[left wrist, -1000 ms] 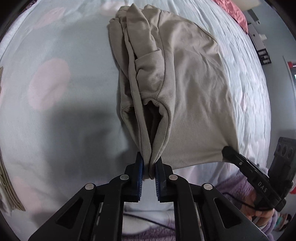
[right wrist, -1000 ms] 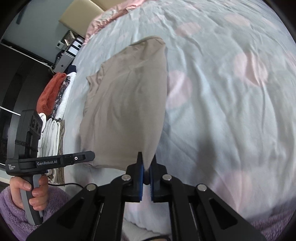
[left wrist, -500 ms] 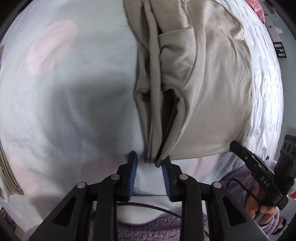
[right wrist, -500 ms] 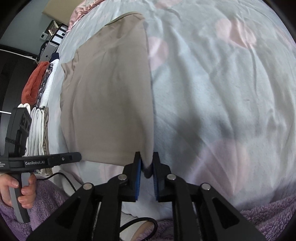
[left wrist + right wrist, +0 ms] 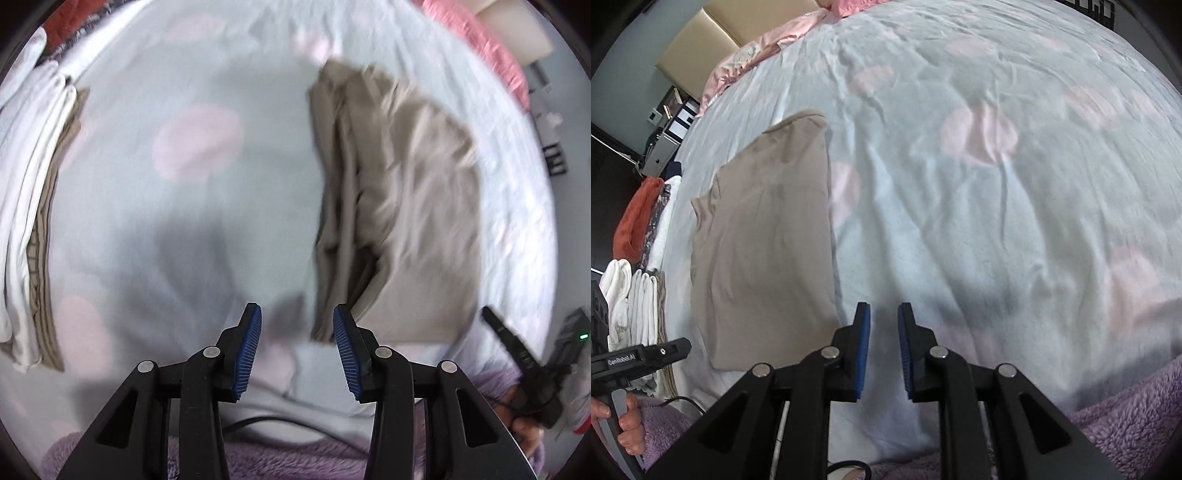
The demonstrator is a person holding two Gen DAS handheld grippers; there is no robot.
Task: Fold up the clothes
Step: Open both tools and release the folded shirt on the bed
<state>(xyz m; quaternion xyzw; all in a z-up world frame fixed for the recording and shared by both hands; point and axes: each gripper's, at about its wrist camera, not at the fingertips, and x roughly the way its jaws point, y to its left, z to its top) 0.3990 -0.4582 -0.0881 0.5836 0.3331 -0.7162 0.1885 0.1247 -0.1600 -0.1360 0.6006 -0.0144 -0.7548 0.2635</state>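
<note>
A beige garment (image 5: pixel 406 206) lies folded lengthwise on the pale blue bedspread, blurred in the left wrist view, its layered edge on the left side. My left gripper (image 5: pixel 297 336) is open and empty, just in front of the garment's near left corner. In the right wrist view the garment (image 5: pixel 768 251) lies flat as a long smooth panel at left. My right gripper (image 5: pixel 884 339) is open and empty, just right of the garment's near right corner. The left gripper's handle (image 5: pixel 639 356) shows at the lower left there.
A stack of folded white and tan clothes (image 5: pixel 33 206) lies at the bed's left edge, with more white, orange and patterned pieces (image 5: pixel 635 258) in the right wrist view. The bedspread (image 5: pixel 997 184) with pink dots stretches right. A pink pillow (image 5: pixel 491 48) is far back.
Both grippers have opened and let go of the beige garment, which now lies on the bed. Both have drawn back a little from its near edge.
</note>
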